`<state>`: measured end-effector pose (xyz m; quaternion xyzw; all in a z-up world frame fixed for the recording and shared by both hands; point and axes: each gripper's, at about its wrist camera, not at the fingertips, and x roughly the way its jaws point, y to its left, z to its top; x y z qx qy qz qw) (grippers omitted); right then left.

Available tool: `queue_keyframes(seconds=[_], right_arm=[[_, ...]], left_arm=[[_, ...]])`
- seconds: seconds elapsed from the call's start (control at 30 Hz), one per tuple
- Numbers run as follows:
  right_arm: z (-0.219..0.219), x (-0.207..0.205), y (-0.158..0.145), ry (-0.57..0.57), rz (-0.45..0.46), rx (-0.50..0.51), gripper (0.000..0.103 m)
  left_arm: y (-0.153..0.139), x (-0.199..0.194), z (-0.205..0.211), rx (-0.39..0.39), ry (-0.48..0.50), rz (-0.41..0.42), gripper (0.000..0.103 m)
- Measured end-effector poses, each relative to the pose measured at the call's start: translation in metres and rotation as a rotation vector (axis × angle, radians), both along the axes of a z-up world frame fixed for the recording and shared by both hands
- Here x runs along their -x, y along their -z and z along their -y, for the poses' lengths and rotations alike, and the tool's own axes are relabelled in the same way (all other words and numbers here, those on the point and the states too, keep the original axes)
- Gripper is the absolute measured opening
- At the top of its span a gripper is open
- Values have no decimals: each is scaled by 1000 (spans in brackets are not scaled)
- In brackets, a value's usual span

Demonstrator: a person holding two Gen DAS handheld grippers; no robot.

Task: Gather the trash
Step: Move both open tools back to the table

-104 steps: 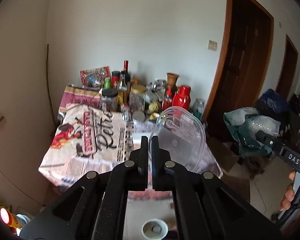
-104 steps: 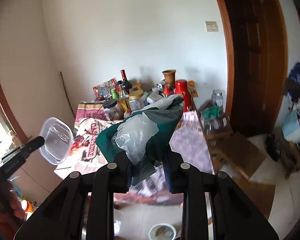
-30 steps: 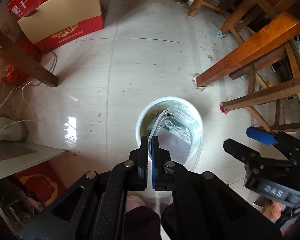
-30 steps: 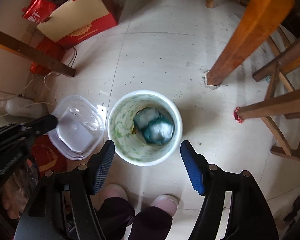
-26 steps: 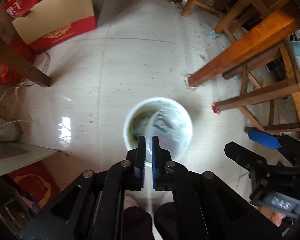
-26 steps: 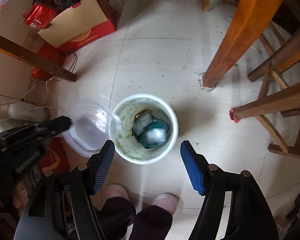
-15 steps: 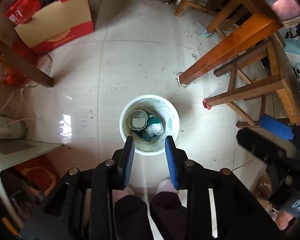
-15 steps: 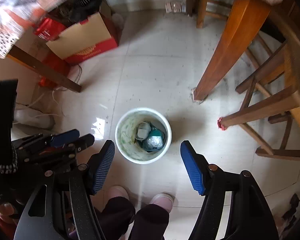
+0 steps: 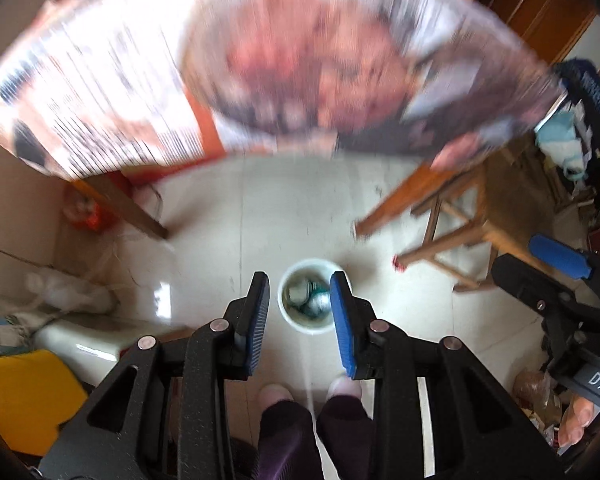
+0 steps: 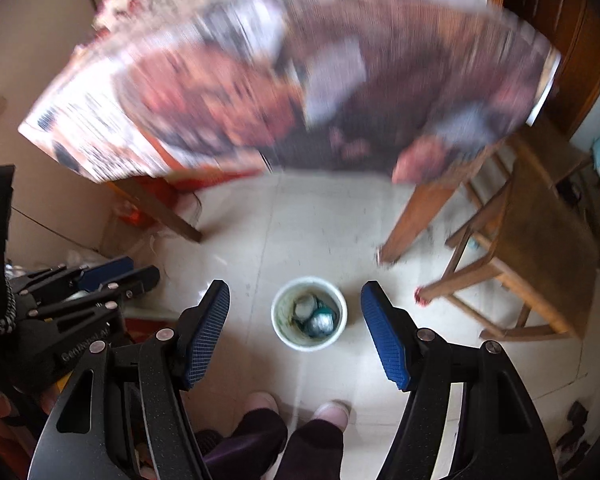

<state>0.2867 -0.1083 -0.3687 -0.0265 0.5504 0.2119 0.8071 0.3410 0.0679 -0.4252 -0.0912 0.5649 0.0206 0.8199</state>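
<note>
Now both your left gripper point(image 9: 299, 316) and your right gripper point(image 10: 296, 334) hang with jaws released and nothing between them, and the collected trash point(image 10: 315, 318) lies inside the white bin point(image 10: 309, 345) on the floor below. For the next piece, raise both clear of the blurred cloth-covered tabletop point(image 10: 300, 80) edge before reaching in. Choose one item per gripper and keep them apart.

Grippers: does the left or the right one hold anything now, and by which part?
Nothing is held. The left gripper and the right gripper both have open, empty jaws; the trash lies in the bin below.
</note>
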Motion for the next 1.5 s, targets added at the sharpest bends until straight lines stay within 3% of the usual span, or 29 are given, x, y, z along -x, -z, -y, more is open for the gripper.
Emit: queue_keyframes(seconds=[0.3,0.53,0.7,0.83,0.9,1.03,1.1,1.5], right_arm=[[0,16,-130,68,165,-114,65],[1,33,-227,124,352,-131,65],[-3,45,-278,157,471,-117,65],[-5,53,-300,178,537,-149,66],[-7,55,-307,180,566,-158,72],[-12,54,-319,182,620,-151,79],[-10,51,-322,193,634,-153,89],[15,-19,-316,196,650,-156,92]], left_arm=[[-162,25,-17,-32,-14,245,31],[-254,43,-29,-56,25,412,32],[-311,64,-47,-55,40,551,44],[-337,77,-55,-53,40,622,51],[-347,80,-58,-65,31,644,57],[-360,80,-64,-50,34,667,79],[-363,78,-65,-45,40,679,89],[-366,-1,-35,-127,30,701,90]])
